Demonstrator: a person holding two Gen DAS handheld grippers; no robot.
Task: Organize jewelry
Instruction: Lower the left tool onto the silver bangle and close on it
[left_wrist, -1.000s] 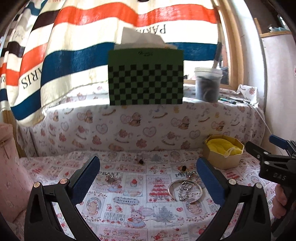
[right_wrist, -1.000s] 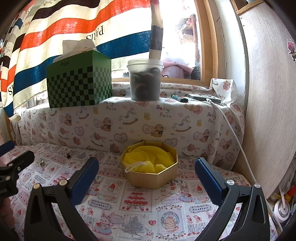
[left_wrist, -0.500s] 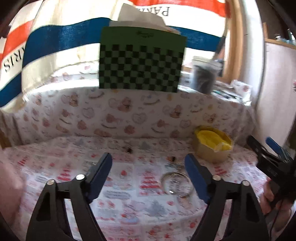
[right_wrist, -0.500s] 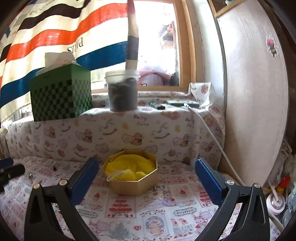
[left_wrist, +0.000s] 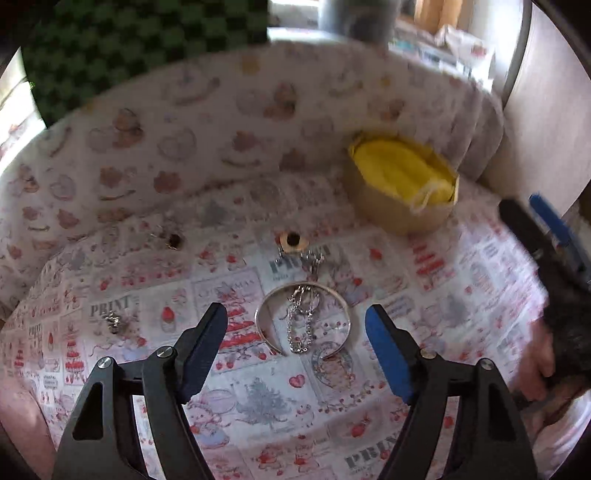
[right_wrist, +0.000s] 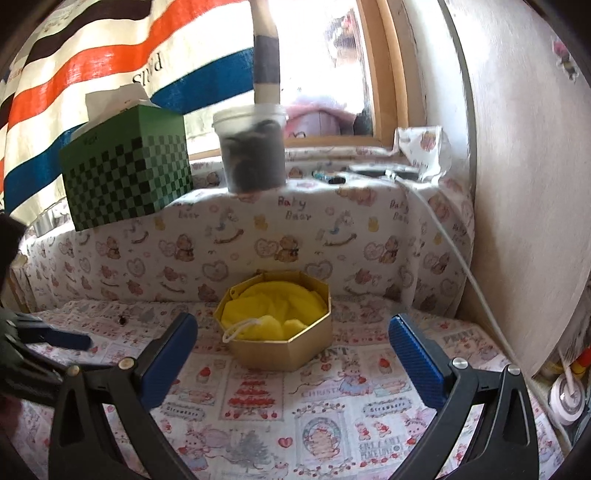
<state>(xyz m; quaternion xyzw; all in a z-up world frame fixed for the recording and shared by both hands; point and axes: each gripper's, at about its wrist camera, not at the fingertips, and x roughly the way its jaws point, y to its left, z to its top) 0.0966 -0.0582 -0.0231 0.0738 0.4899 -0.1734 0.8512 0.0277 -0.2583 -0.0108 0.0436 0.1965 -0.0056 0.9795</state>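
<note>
A silver bangle (left_wrist: 260, 314) lies on the printed cloth with a silver chain (left_wrist: 301, 332) across its middle. My left gripper (left_wrist: 295, 314) points down at them, open, with the pads on either side and above, touching nothing. Farther back lie a gold piece with a dark stone (left_wrist: 293, 240), a small dark stud (left_wrist: 173, 240) and a small silver piece (left_wrist: 113, 321). A gold octagonal box (right_wrist: 280, 350) with a yellow pouch (right_wrist: 273, 306) stands at the back. My right gripper (right_wrist: 291, 321) is open in front of it, holding nothing.
A green checkered tissue box (right_wrist: 125, 177) and a plastic tub (right_wrist: 253, 151) stand on the raised ledge behind. A white cable (right_wrist: 443, 236) runs down beside the right wall panel. Tape rolls (right_wrist: 565, 398) lie at the lower right.
My left gripper has tilted downward and moved in over the bangle and chain, and its jaws have narrowed somewhat. My right gripper has stayed in front of the box.
</note>
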